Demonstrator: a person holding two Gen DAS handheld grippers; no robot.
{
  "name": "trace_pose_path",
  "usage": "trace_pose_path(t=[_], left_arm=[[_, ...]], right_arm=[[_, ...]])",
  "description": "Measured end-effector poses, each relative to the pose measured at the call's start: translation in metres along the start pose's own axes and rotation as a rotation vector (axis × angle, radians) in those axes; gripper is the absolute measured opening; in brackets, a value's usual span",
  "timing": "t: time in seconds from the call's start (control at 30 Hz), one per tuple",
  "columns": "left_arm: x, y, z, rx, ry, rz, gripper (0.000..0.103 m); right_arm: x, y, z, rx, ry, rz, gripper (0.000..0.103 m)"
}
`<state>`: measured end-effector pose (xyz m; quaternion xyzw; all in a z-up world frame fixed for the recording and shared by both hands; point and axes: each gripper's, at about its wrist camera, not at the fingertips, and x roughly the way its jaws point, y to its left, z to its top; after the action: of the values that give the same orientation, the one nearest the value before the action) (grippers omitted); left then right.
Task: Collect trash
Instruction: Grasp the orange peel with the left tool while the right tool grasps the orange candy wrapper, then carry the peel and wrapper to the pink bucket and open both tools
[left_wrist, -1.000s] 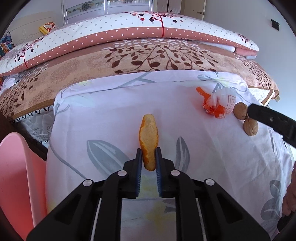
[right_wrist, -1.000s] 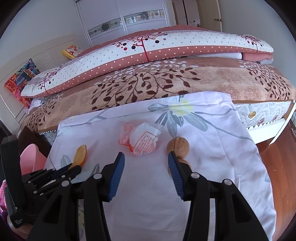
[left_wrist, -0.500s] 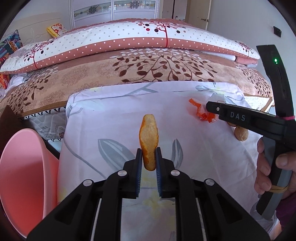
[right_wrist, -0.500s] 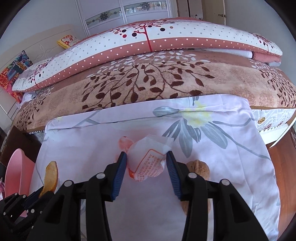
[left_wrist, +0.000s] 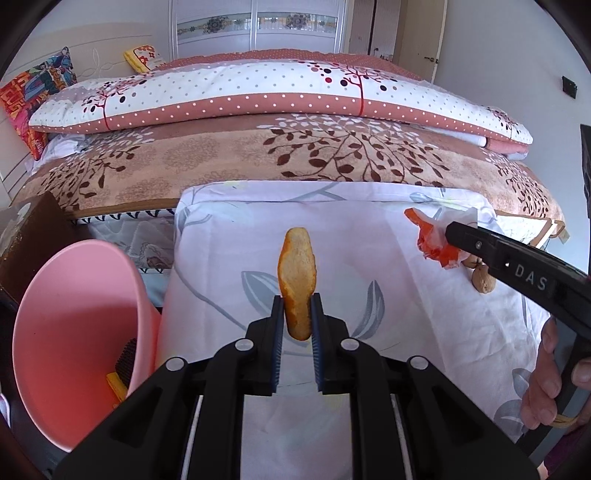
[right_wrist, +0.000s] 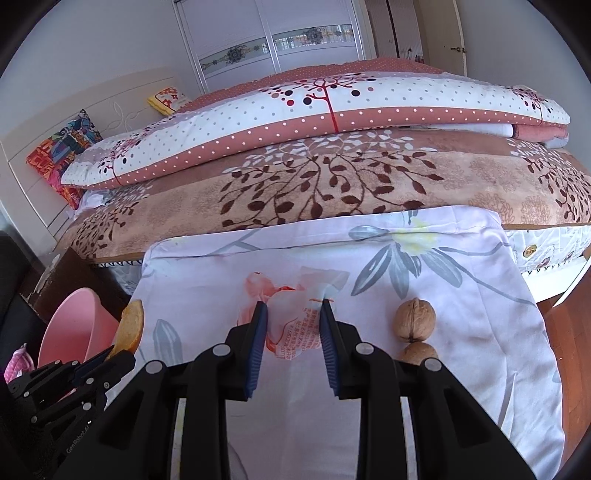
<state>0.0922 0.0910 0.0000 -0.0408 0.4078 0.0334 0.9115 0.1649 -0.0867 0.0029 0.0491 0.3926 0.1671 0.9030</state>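
My left gripper (left_wrist: 297, 300) is shut on a curved piece of orange peel (left_wrist: 297, 273) and holds it up over the white floral sheet (left_wrist: 229, 258). In the right wrist view the peel (right_wrist: 131, 325) shows at the lower left. My right gripper (right_wrist: 291, 307) points down at a crumpled white and orange wrapper (right_wrist: 295, 332). Its jaws are closing, and the blue pads press on the wrapper from both sides. From the left wrist view, the wrapper (left_wrist: 434, 243) lies at the tip of the right gripper's finger (left_wrist: 480, 247).
A pink bin (left_wrist: 74, 332) stands left of the sheet, with a black and yellow item (left_wrist: 122, 365) inside. Two walnuts (right_wrist: 415, 319) (right_wrist: 417, 352) lie right of the wrapper. Folded quilts (right_wrist: 332, 177) pile up behind. A person's hand (left_wrist: 546, 387) grips the right tool's handle.
The right gripper moved forward over the wrapper and its jaws narrowed onto it. The left gripper rose and shifted with the peel, bringing more of the pink bin into view.
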Motion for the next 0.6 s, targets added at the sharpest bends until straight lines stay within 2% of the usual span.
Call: trace_pose_path(t=[0.6], left_arm=[[-0.076, 0.066, -0.01, -0.109, -0.129, 0.121, 0.013]], right_arm=[[-0.03, 0.126, -0.016, -0.217, -0.006, 0.152, 0.028]])
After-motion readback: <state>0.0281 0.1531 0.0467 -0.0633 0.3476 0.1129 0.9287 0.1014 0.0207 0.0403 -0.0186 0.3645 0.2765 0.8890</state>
